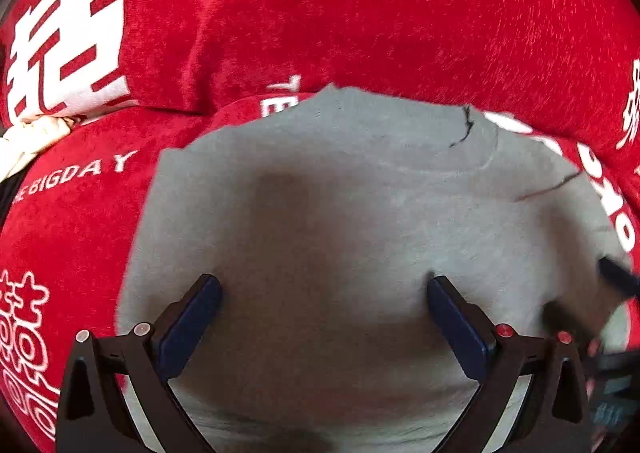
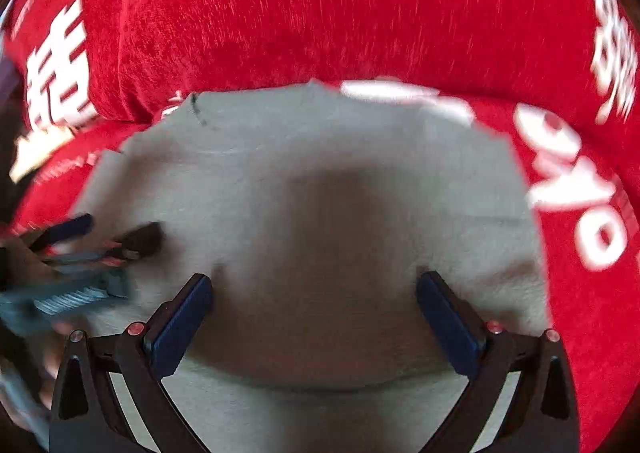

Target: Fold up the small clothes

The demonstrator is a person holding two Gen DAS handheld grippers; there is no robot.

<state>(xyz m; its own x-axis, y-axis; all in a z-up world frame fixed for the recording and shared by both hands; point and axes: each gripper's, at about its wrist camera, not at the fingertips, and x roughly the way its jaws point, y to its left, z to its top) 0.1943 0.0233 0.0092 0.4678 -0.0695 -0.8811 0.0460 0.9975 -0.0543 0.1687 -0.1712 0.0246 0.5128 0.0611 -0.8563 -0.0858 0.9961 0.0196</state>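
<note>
A small grey garment (image 1: 360, 197) lies flat on a red cloth; it also fills the right wrist view (image 2: 320, 173). A seam runs across its far part and its far edge ends at the red fabric. My left gripper (image 1: 324, 293) is open and empty just above the garment's middle. My right gripper (image 2: 314, 289) is open and empty above the same garment. Each gripper shows blurred at the other's side: the right one at the right edge (image 1: 616, 277), the left one at the left edge (image 2: 116, 237).
The red velvety cloth (image 1: 360, 13) with white lettering covers the surface and rises in a fold behind the garment. A cream-coloured fabric piece (image 1: 28, 137) lies at the far left.
</note>
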